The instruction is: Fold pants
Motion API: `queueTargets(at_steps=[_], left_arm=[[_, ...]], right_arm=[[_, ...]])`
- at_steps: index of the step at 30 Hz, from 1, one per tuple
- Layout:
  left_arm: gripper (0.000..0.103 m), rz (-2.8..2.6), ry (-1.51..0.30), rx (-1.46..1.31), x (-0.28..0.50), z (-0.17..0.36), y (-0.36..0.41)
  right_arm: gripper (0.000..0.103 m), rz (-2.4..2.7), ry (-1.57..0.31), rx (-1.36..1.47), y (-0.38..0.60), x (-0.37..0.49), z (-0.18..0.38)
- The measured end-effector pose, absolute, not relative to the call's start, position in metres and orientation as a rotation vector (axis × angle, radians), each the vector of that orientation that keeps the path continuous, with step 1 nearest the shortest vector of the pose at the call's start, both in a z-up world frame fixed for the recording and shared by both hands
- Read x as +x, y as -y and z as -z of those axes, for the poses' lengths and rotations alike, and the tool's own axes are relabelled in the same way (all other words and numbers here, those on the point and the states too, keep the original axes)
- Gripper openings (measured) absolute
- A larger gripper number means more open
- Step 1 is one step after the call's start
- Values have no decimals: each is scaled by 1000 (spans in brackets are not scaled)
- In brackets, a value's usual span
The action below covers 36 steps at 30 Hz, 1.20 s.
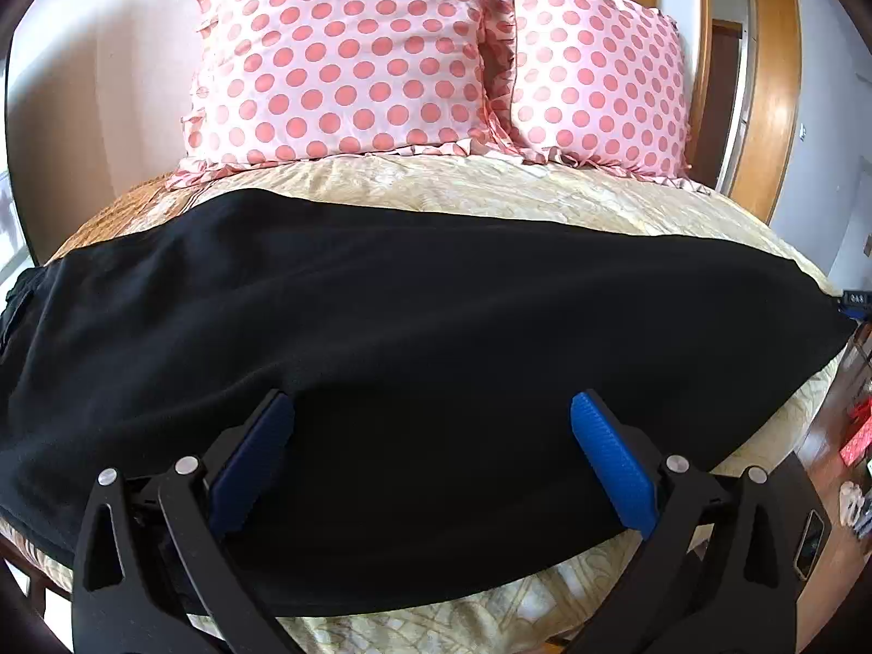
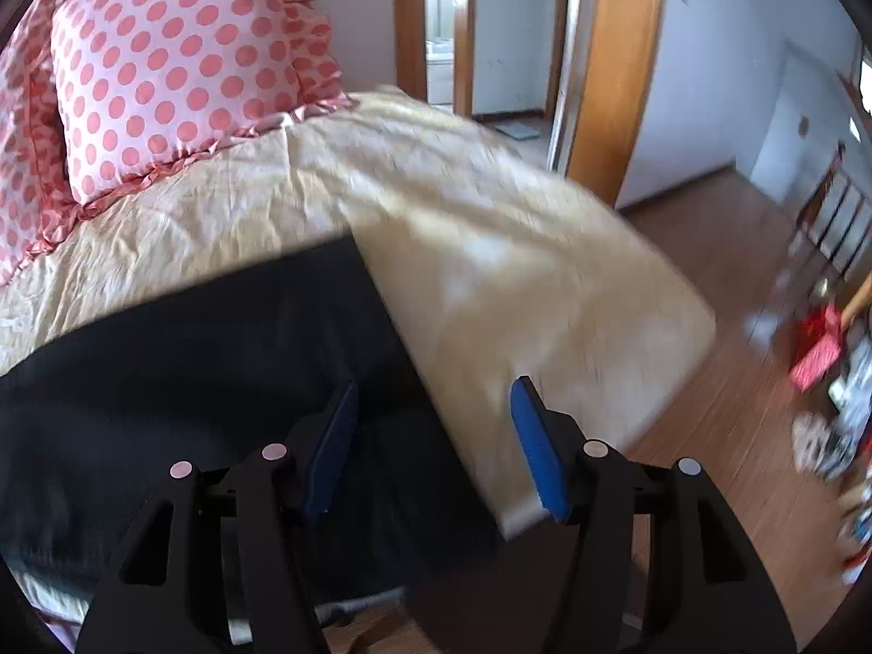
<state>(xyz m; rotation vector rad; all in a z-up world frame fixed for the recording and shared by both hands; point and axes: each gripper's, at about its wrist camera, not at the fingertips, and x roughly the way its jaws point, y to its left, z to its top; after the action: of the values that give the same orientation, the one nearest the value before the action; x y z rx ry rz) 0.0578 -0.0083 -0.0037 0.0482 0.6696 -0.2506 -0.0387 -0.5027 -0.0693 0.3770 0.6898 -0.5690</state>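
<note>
Black pants (image 1: 409,316) lie flat across a cream bedspread (image 1: 436,185), stretched from left to right. My left gripper (image 1: 430,403) hovers over their near part, open wide, with its blue pads (image 1: 605,458) apart and pressing on nothing. In the right wrist view the pants (image 2: 191,354) end in a straight edge that runs under my right gripper (image 2: 436,384). That gripper is open too, its left finger above the black cloth and its right finger above the bedspread (image 2: 490,283). This view is blurred.
Two pink polka-dot pillows (image 1: 338,54) lean at the head of the bed (image 2: 163,54). To the right the bed ends above a wooden floor (image 2: 736,381), with a door frame (image 2: 616,82), a chair (image 2: 834,218) and red clutter (image 2: 817,354) beyond.
</note>
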Motion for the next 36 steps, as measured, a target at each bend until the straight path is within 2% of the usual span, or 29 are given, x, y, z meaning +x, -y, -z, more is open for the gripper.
queueTargets(at_steps=[8, 10, 22, 25, 28, 31, 36], left_arm=[[101, 261, -669, 37, 57, 4, 7], [101, 261, -669, 41, 56, 4, 8], [101, 260, -669, 45, 56, 4, 9], [101, 259, -671, 45, 56, 4, 10], [101, 266, -672, 31, 56, 3, 9], [101, 291, -678, -7, 54, 1, 4], [101, 262, -645, -32, 46, -12, -11]], right_arm=[[60, 558, -537, 482, 467, -80, 82], [57, 541, -507, 503, 466, -82, 83], [53, 462, -447, 505, 452, -68, 77], [40, 494, -426, 544, 456, -70, 81], [16, 495, -387, 662, 470, -78, 87], [8, 458, -355, 745, 478, -82, 90], [7, 404, -271, 663, 459, -76, 53]])
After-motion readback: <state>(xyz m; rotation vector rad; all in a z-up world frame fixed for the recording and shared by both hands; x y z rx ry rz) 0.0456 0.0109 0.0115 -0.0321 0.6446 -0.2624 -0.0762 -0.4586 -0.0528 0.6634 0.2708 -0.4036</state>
